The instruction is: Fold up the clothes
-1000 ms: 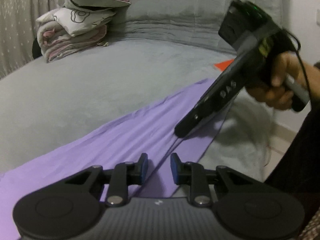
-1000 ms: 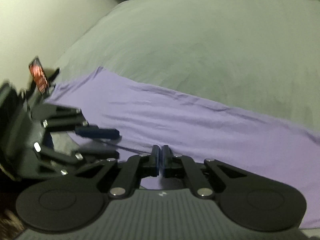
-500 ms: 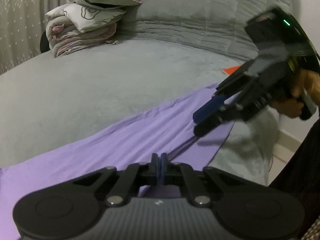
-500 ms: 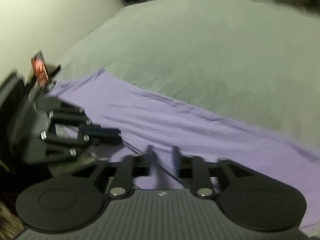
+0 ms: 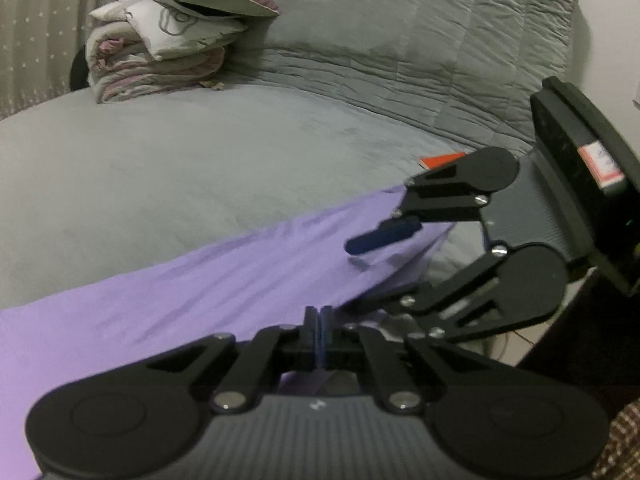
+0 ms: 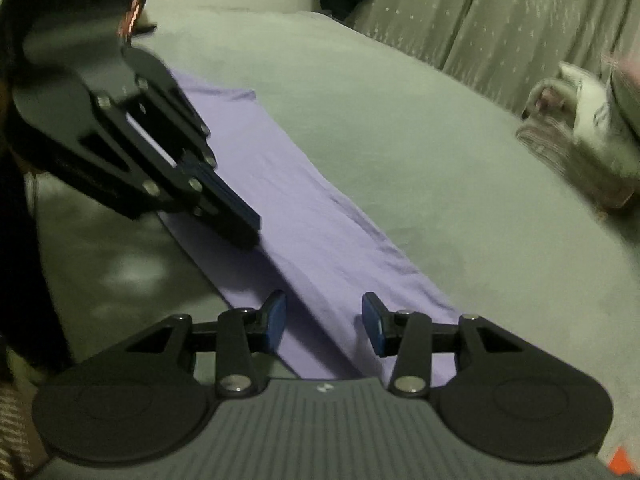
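Note:
A purple garment (image 5: 208, 292) lies folded into a long narrow strip on the grey bed; it also shows in the right wrist view (image 6: 304, 224). My left gripper (image 5: 319, 326) is shut, its tips at the strip's near edge; whether cloth is pinched between them cannot be told. It also appears in the right wrist view (image 6: 236, 220), over the strip's left edge. My right gripper (image 6: 325, 322) is open, its fingers straddling the near end of the strip. In the left wrist view the right gripper (image 5: 380, 264) hangs open over the strip's far end.
A grey bed cover (image 5: 200, 152) spreads under the garment. A stack of folded bedding and a pillow (image 5: 172, 32) sits at the far left corner, also in the right wrist view (image 6: 580, 132). A red-orange item (image 5: 440, 159) lies near the bed's right edge.
My left gripper closed at the strip's near edge and stays shut. My right gripper opened wide, swung round and now faces along the strip.

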